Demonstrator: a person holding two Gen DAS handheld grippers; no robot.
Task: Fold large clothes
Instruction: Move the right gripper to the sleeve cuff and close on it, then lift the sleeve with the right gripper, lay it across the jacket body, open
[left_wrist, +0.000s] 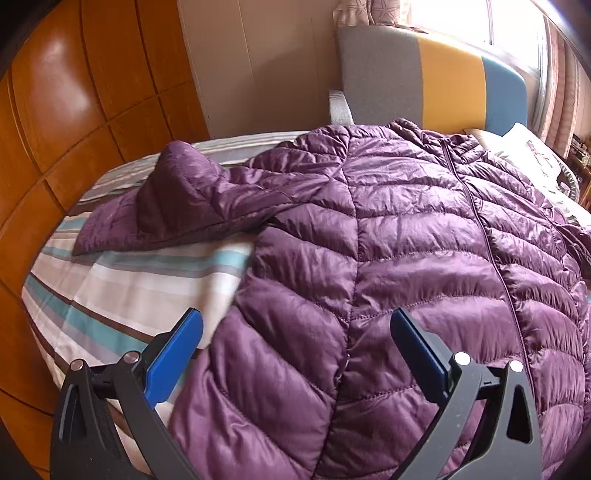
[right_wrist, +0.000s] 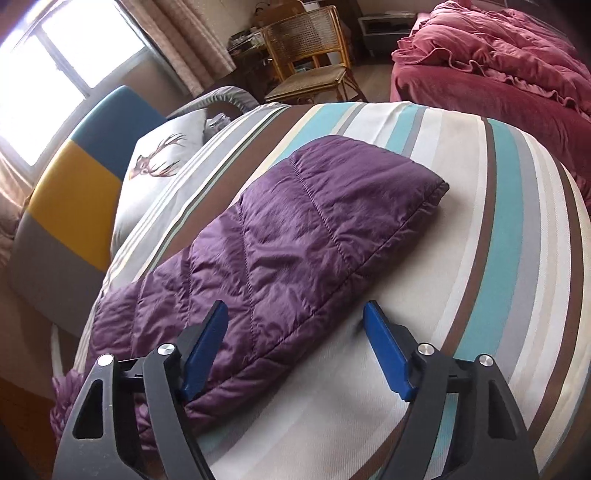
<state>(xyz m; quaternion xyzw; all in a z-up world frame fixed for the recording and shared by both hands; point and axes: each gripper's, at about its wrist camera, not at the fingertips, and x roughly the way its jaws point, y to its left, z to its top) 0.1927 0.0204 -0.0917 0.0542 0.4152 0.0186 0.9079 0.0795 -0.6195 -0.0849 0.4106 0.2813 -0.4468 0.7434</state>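
Note:
A purple quilted puffer jacket (left_wrist: 406, 229) lies spread front-up on a striped bed (left_wrist: 122, 280), zipper running down its right side. Its left sleeve (left_wrist: 184, 199) stretches out to the left, with the cuff end doubled over. My left gripper (left_wrist: 295, 325) is open, hovering over the jacket's lower left hem. In the right wrist view the other sleeve (right_wrist: 295, 229) lies flat across the striped sheet (right_wrist: 498, 240). My right gripper (right_wrist: 295, 317) is open, just above the sleeve's near edge, holding nothing.
A grey, yellow and blue headboard (left_wrist: 443, 85) stands at the bed's far end, with a deer-print pillow (right_wrist: 162, 158) beside it. Wooden wardrobe panels (left_wrist: 55, 110) line the left. A rattan chair (right_wrist: 314, 62) and a red-covered bed (right_wrist: 498, 62) stand beyond.

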